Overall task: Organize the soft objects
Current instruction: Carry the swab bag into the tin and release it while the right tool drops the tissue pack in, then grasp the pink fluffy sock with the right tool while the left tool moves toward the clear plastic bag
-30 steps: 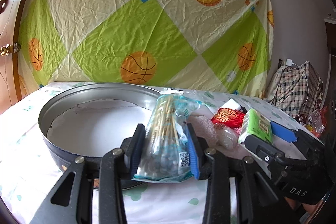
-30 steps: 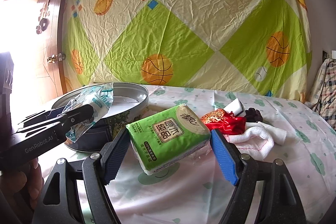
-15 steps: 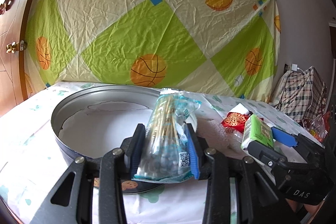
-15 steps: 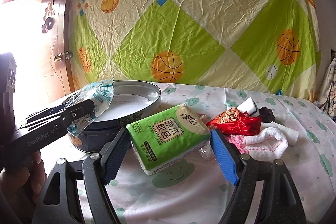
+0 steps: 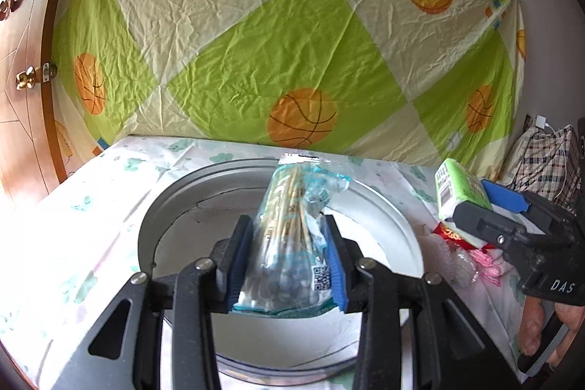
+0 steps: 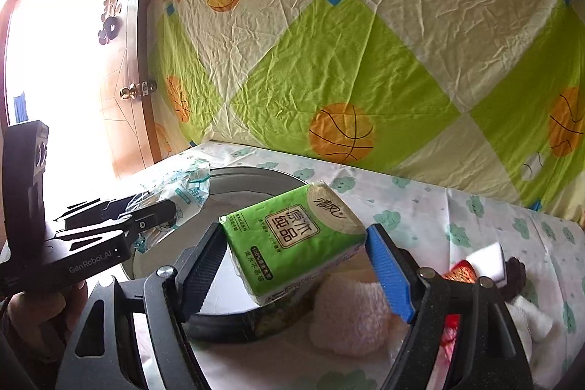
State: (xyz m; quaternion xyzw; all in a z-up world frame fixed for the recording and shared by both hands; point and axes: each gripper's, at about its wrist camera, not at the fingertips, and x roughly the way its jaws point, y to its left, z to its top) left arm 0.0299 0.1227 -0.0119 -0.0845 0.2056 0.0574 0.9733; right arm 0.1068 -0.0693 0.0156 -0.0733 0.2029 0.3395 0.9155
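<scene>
- Now the left gripper [image 5: 285,265] is clamped on a clear bag of cotton swabs [image 5: 289,240], one pad on each side of it.
- The bag stands up between the pads, up in the air over the round tin [image 5: 384,207].
- The tin sits on the table [image 5: 91,207], and its inside is white and bare.
- The right gripper [image 6: 296,265] is clamped on a green tissue pack [image 6: 292,236], held wide because the pack is wide.
- The pack is tilted and hangs over the near edge of the tin [image 6: 234,324].
- From the left camera, the right gripper [image 5: 475,207] shows at the right side with the green pack [image 5: 457,192] at its tip.
- From the right camera, the left gripper [image 6: 161,207] and its bag [image 6: 186,192] show at the left, above the tin's far side.
- A fluffy pink cloth [image 6: 347,313] lies on the table just beside the tin.
- A red pouch [image 6: 460,275] and a white block [image 6: 486,258] lie further right.
- A green and cream sheet [image 5: 292,42] with basketballs hangs behind the table.
- A checked bag [image 5: 544,159] sits at the far right.
</scene>
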